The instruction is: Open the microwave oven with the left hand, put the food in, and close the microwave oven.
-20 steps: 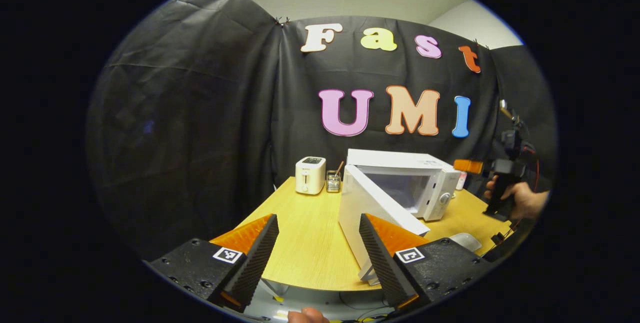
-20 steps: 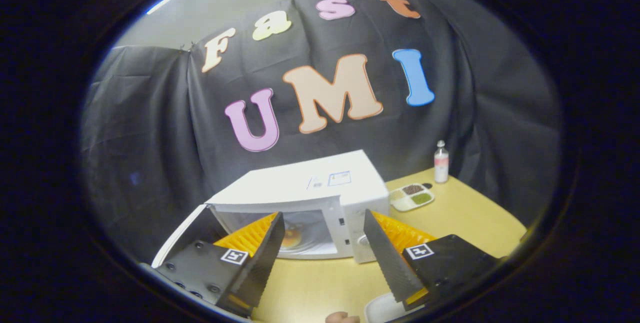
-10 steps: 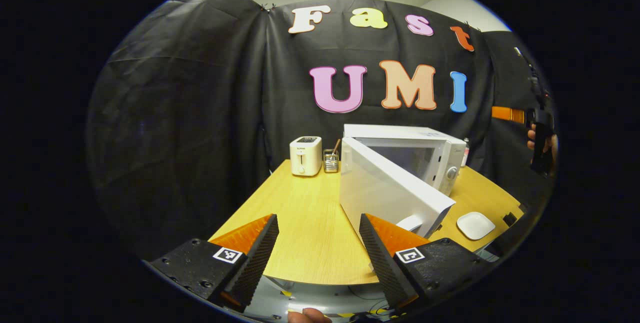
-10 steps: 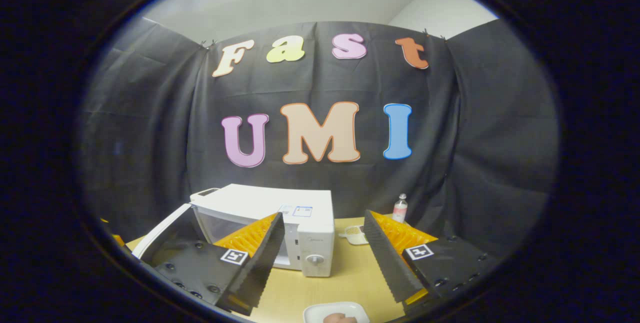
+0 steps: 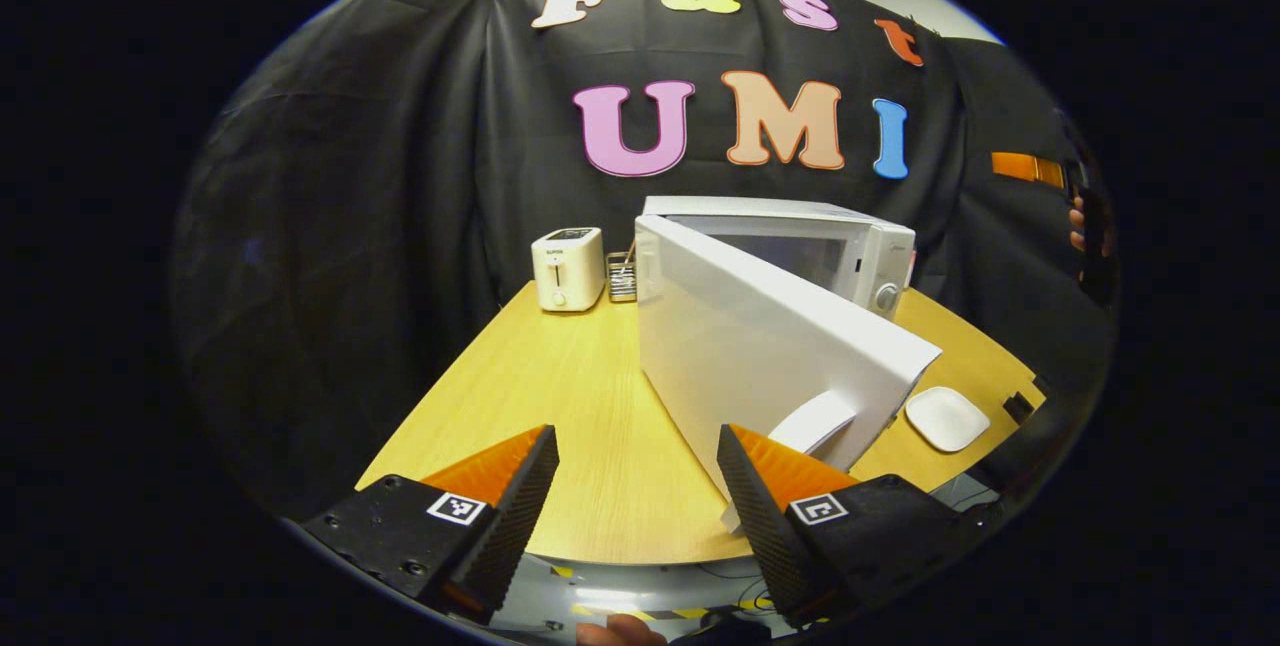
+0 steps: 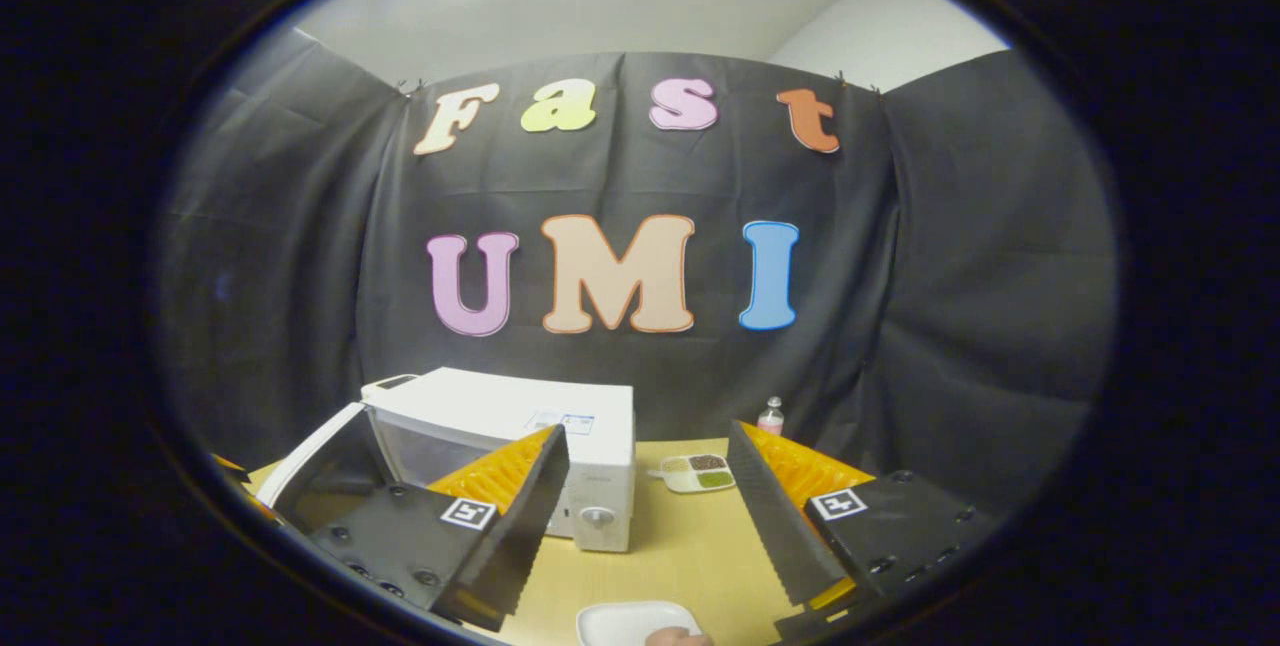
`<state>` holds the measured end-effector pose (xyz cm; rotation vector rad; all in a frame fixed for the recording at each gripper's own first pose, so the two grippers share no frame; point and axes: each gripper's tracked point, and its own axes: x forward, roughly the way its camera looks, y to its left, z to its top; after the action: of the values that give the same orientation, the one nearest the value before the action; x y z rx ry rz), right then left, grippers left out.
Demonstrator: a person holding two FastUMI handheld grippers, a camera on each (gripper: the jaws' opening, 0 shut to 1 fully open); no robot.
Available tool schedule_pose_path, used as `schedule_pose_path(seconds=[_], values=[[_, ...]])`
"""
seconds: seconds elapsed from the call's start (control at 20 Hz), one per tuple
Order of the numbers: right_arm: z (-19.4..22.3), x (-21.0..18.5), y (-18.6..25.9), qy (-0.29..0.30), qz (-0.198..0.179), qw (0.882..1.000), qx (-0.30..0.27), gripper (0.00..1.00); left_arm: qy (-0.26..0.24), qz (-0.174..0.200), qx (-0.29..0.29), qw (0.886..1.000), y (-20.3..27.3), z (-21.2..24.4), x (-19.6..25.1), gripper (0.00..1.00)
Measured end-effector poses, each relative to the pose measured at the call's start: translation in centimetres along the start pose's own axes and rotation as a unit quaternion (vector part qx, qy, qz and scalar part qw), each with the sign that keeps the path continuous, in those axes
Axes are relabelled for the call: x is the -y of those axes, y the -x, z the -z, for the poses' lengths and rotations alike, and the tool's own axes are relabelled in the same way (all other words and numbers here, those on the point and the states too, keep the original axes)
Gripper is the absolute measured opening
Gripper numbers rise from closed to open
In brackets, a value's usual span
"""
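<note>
The white microwave point(image 5: 860, 244) stands at the back of the wooden table point(image 5: 560, 396) with its door point(image 5: 760, 346) swung out toward me. The door's handle point(image 5: 815, 421) is just beyond the right finger of my left gripper point(image 5: 635, 496), which is open and holds nothing. My right gripper point(image 6: 650, 516) is open too, held back from the microwave point(image 6: 540, 426), whose open door point(image 6: 310, 451) shows at the left. Its left finger hides most of the oven's inside. An empty white plate point(image 5: 946, 418) lies in front of the oven, also seen as the plate point(image 6: 635, 618) below my right gripper.
A white toaster point(image 5: 567, 269) and a wire utensil holder point(image 5: 621, 278) stand left of the microwave. A tray of seasonings point(image 6: 698, 472) and a small bottle point(image 6: 770, 416) sit at the back right. A hand point(image 5: 1085, 231) holds the other gripper at the far right.
My right gripper has drawn back and up from the oven's opening. My left gripper has come closer to the door, whose outer face now looks larger.
</note>
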<state>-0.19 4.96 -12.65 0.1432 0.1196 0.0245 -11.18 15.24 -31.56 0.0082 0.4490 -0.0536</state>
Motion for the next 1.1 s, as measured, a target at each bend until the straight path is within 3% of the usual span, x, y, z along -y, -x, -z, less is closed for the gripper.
schedule_pose_path(seconds=[0.45, 0.5, 0.55, 0.9, 1.1], values=[[0.8, 3.3, 0.7, 0.004, 0.032, 0.999, -0.011, 0.88, -0.043, 0.093, 0.011, 0.995, -3.6, -2.2, 7.8, 0.95], [0.9, 4.0, 1.1, 0.002, 0.039, 0.999, -0.013, 0.98, -0.046, 0.103, 0.013, 0.993, -4.2, -2.7, 8.8, 0.95], [0.9, 4.9, 1.4, 0.002, 0.048, 0.999, -0.014, 0.88, -0.051, 0.112, 0.015, 0.992, -4.7, -3.1, 9.7, 0.95], [0.1, 10.7, 3.5, 0.008, 0.105, 0.994, -0.013, 0.88, -0.059, 0.155, 0.032, 0.986, -8.1, -5.4, 14.6, 0.94], [0.1, 12.8, 4.1, 0.019, 0.117, 0.993, -0.019, 0.88, -0.051, 0.165, 0.036, 0.984, -10.2, -6.6, 16.6, 0.94]])
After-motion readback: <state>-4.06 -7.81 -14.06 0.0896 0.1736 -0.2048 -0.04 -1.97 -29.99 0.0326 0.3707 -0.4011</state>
